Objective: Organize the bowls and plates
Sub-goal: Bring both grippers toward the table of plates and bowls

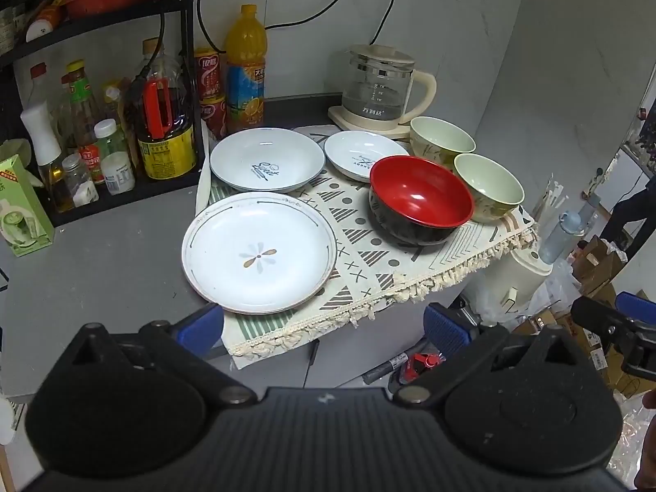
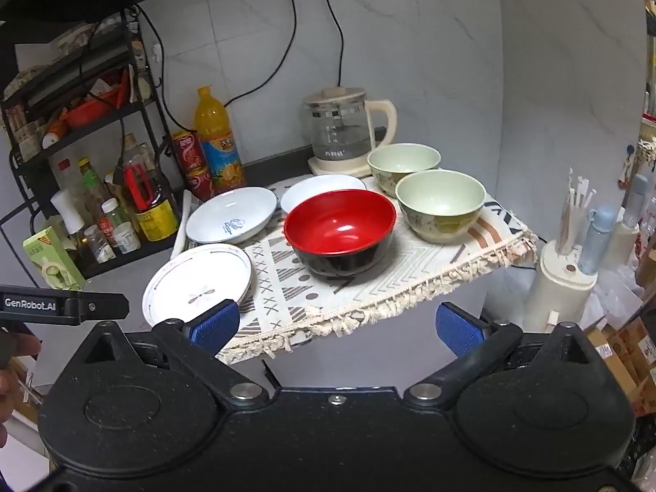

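On a patterned cloth [image 1: 369,254] [image 2: 369,283] lie three white plates: a flower plate [image 1: 259,255] [image 2: 197,281] at the front left, a "Sweet" plate [image 1: 267,160] [image 2: 231,214] behind it, and a smaller one [image 1: 363,156] [image 2: 317,188] further right. A red-and-black bowl [image 1: 420,201] [image 2: 340,229] stands mid-cloth, with two pale green bowls [image 1: 488,186] [image 1: 442,138] [image 2: 440,203] [image 2: 404,164] to its right. My left gripper [image 1: 324,328] hangs open before the cloth's front edge, holding nothing. My right gripper [image 2: 338,324] is likewise open and empty, short of the cloth.
A glass kettle [image 1: 379,86] [image 2: 338,131] stands at the back. A black rack of sauce bottles [image 1: 106,131] [image 2: 102,197] and an orange drink bottle [image 1: 245,69] [image 2: 215,139] line the left. A green carton [image 1: 22,205] sits on the grey counter. Boxes and clutter lie beyond the counter's right edge.
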The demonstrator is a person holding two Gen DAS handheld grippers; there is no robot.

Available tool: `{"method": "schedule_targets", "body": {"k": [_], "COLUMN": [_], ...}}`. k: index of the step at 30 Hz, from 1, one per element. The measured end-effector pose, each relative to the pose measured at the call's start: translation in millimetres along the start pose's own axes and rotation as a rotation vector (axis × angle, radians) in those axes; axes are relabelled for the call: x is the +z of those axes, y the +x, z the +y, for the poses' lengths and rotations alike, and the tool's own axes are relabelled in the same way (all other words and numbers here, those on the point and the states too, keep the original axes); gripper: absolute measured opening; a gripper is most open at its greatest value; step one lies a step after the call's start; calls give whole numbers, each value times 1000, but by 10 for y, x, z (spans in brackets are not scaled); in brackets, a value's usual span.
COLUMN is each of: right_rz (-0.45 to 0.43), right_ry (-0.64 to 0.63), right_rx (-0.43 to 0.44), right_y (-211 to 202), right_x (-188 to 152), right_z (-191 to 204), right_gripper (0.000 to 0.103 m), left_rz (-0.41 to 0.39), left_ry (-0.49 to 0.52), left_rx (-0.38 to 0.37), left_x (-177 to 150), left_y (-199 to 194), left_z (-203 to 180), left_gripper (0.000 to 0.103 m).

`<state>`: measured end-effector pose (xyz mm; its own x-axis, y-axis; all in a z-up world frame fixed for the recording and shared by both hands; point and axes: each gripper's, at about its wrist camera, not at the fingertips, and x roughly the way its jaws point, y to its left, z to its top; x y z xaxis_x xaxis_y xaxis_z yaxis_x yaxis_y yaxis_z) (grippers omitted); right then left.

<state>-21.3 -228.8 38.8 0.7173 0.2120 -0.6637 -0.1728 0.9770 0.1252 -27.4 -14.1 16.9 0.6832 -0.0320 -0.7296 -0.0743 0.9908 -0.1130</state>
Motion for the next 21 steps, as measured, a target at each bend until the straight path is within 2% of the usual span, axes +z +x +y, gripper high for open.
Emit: {"method": "schedule_targets", "body": {"k": [21], "right_rz": [14], "right_ry": [1], "right_rx": [21], "right_y": [18], "right_x": [-4], "right_z": [-98], "right_gripper": [103], "left_rz": [-4], "left_ry": [-32], "left_rx": [13], "left_x": [-50], "left_y": [-19], "left_z": [-121], "left_gripper": [103]}}
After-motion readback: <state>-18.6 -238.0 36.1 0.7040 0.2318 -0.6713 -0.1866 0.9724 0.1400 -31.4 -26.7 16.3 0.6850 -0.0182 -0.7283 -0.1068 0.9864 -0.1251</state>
